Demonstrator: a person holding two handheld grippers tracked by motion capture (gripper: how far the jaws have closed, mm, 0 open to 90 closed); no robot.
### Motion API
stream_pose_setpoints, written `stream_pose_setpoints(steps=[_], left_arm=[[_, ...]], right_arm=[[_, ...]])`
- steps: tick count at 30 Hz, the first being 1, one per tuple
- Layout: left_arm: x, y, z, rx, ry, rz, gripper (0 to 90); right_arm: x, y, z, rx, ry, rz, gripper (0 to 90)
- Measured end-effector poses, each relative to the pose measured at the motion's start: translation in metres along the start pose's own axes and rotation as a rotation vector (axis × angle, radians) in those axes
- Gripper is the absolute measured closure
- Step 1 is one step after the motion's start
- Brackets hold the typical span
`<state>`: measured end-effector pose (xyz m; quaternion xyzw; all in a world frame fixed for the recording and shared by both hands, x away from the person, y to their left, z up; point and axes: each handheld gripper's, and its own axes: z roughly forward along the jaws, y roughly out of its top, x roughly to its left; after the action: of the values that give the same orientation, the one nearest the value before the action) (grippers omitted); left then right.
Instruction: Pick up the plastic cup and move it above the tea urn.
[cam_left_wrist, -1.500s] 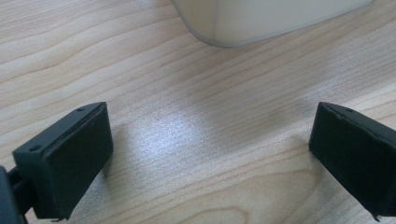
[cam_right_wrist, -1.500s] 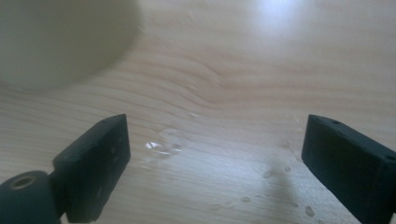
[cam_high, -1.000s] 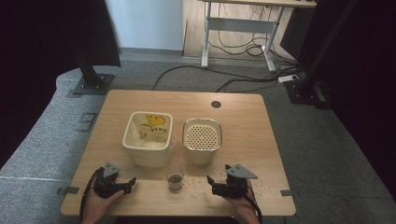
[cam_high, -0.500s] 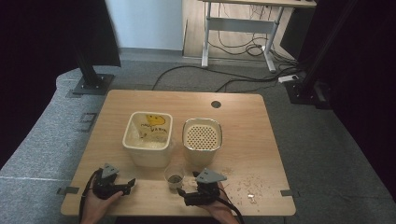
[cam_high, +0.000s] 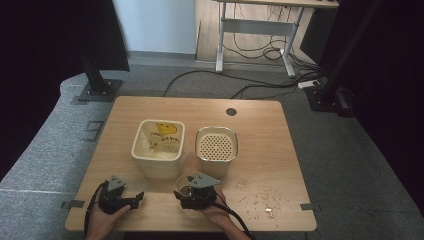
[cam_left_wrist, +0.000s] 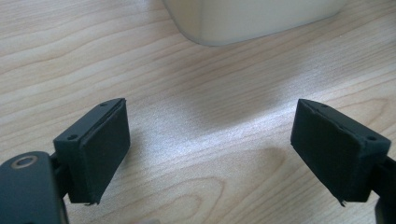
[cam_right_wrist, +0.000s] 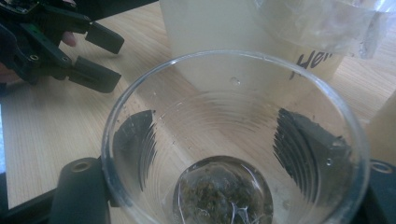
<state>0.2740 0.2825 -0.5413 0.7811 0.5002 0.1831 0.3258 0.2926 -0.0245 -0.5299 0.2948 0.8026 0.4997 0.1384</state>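
Grey carpet floor, black cables, a desk frame behind.

Lab-like recording room: black curtains, floor cables, stands.

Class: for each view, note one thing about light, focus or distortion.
High view: dim dark surround, table softly lit. Left gripper view: pale glare patch on the wood, container overexposed. Right gripper view: the clear cup warps the jaws behind its ribbed wall.
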Motion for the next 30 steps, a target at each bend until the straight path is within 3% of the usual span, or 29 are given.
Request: stream_pose_setpoints(steps=[4, 6, 8, 11, 14, 18, 23, 24, 30], left_arm=[[0.000, 0.000, 0.000, 0.003, -0.006, 0.001, 12.1], [-0.001, 0.000, 0.000, 0.004, -0.008, 0.002, 12.2], [-0.001, 0.000, 0.000, 0.005, -0.012, 0.000, 12.4], [0.000, 0.000, 0.001, 0.008, -0.022, -0.008, 12.7], [0.001, 0.000, 0.001, 0.010, -0.024, -0.012, 12.7], [0.002, -0.001, 0.002, 0.013, -0.027, -0.016, 13.0], [0.002, -0.001, 0.002, 0.011, -0.028, -0.019, 13.0], [0.002, -0.001, 0.002, 0.009, -0.028, -0.022, 13.0], [0.003, -0.001, 0.003, 0.008, -0.028, -0.020, 13.0]], right_arm=[[-0.003, 0.002, -0.010, -0.009, -0.005, -0.001, 31.6], [-0.009, 0.010, -0.031, -0.054, -0.012, 0.014, 32.2], [-0.011, 0.013, -0.037, -0.065, -0.016, 0.017, 32.4], [-0.020, 0.029, -0.073, -0.135, -0.036, 0.028, 33.3], [-0.025, 0.037, -0.089, -0.168, -0.048, 0.028, 33.7], [-0.046, 0.063, -0.122, -0.233, -0.092, 0.038, 34.6], [-0.064, 0.080, -0.132, -0.250, -0.120, 0.047, 35.0], [-0.075, 0.090, -0.135, -0.263, -0.137, 0.056, 35.2], [-0.096, 0.111, -0.132, -0.262, -0.183, 0.055, 35.5]])
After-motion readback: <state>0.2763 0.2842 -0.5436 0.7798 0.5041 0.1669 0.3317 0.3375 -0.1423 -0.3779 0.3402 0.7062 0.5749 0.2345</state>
